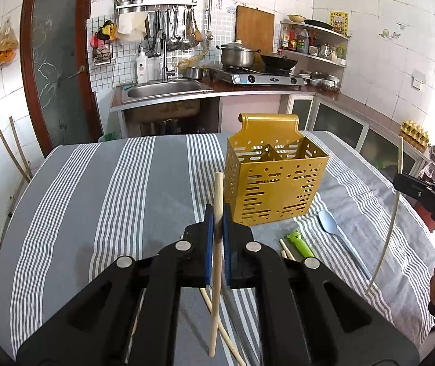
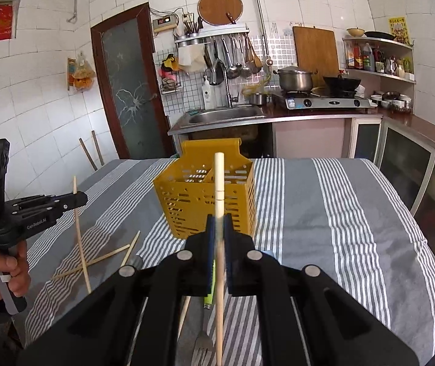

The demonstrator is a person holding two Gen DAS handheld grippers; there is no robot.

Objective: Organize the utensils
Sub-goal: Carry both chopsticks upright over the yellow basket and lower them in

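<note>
- The left gripper (image 1: 218, 222) is clamped tight on a pale wooden chopstick (image 1: 216, 262), pinched between its blue pads with a short length sticking up above the jaws and the longer part hanging down toward the striped surface (image 1: 95, 198).
- The right gripper (image 2: 219, 228) likewise pinches its own chopstick (image 2: 219, 213), upright, its top end standing in front of the yellow holder (image 2: 205, 201).
- Both sticks look light, stiff and smooth; a thin round shaft may pivot or slip in flat pads, so a hold nearer the middle seems steadier than one at the tip.
- The holder stands upright on the surface, just ahead of both grippers, its divided compartments open at the top and seemingly empty.
- More chopsticks (image 2: 95, 262), a fork (image 2: 202, 347), a blue spoon (image 1: 328, 222) and a green-topped piece (image 1: 301, 241) lie loose on the cloth near the holder.
</note>
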